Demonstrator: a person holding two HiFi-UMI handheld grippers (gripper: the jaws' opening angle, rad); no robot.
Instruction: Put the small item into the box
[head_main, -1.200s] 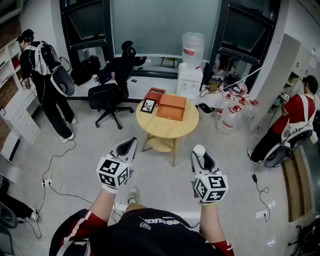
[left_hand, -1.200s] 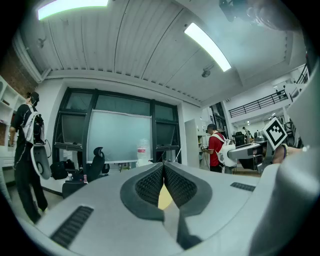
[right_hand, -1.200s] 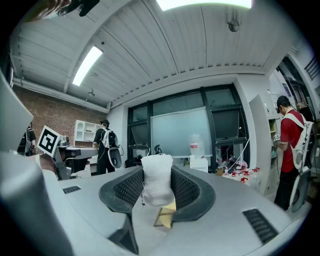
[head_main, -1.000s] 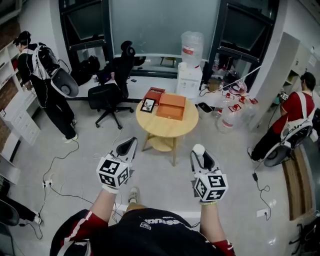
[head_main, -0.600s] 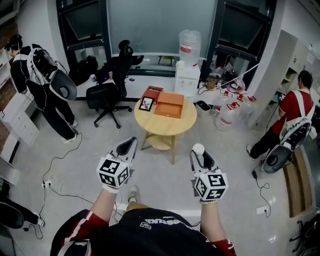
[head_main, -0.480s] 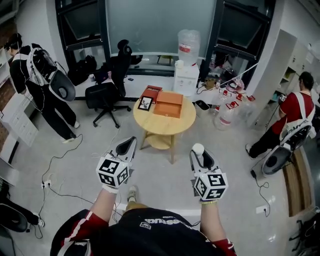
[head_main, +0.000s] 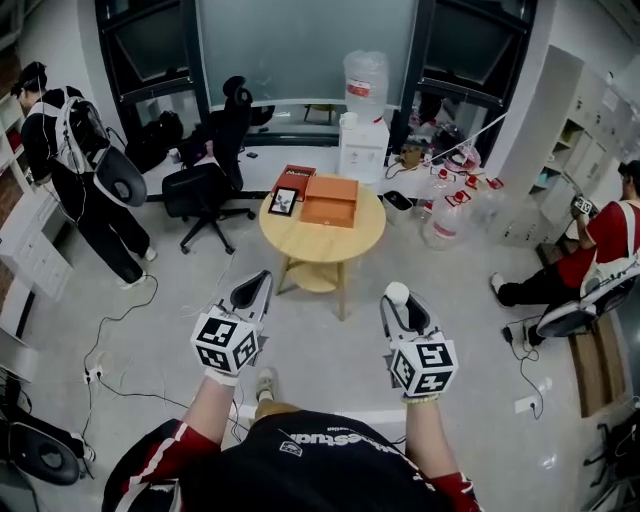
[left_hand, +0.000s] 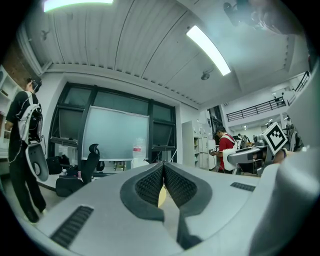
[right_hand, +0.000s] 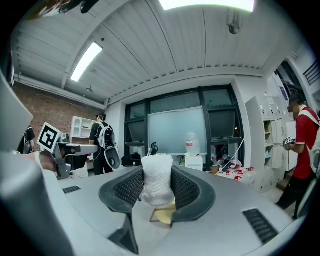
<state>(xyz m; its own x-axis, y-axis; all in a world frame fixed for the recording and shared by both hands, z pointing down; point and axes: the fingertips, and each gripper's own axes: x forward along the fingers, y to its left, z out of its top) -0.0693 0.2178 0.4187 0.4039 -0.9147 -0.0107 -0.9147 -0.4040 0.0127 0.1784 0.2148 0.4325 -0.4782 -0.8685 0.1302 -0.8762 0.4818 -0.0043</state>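
My right tongs (right_hand: 156, 189) pinching the small white item (right_hand: 157, 176), my left tongs (left_hand: 163, 181) pressed together, both well short of the round surface (head_main: 322, 243), orange box (head_main: 330, 201) on it

Head view: the right claw (head_main: 398, 301) covers all but the top of the item (head_main: 397, 292). Box (head_main: 330, 202) on the counter (head_main: 320, 245), upper centre: too small to tell whether open or closed. Person (head_main: 610, 228) at right: cut off by the frame edge. Right gripper view: the claw hides the item's lower sides.

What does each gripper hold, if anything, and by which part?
Right gripper clamps the white wrapped item by its sides, top protruding; left gripper is shut, empty.
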